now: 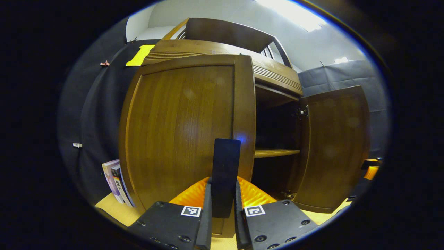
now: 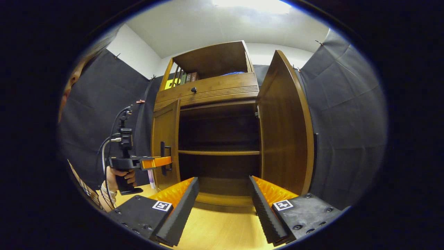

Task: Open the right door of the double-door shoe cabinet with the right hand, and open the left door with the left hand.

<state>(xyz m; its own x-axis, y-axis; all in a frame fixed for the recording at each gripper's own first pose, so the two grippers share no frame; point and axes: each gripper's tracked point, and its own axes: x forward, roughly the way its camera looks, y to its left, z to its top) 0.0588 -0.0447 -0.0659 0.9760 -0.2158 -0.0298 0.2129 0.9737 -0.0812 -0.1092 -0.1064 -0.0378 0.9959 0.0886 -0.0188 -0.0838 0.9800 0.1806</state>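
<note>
Handle (image 1: 226, 173) of the left door (image 1: 184, 128): your left hand-held gripper (image 1: 223, 205) is clamped on it, both fingers pressing the dark upright bar from either side. The bar's long axis runs vertically, along the door's free edge, the edge nearest the cabinet's open middle. In the right gripper view that same hand-held gripper meets the handle (image 2: 165, 158) from the front, and the left door (image 2: 166, 146) stands only slightly ajar.

Right door (image 2: 284, 132) of the shoe cabinet (image 2: 211, 90): swung wide off the cabinet's right side, the shelf (image 2: 218, 152) inside exposed. I judge that half of the task done. Your right hand-held gripper (image 2: 222, 205) faces the cabinet's open interior with its fingers spread apart, gripping nothing.

Judgement on the coming move: the left door's hinges sit on the cabinet's far left, so the pull must arc outward and leftward away from the cabinet's middle, the grip kept square on the vertical bar.
</note>
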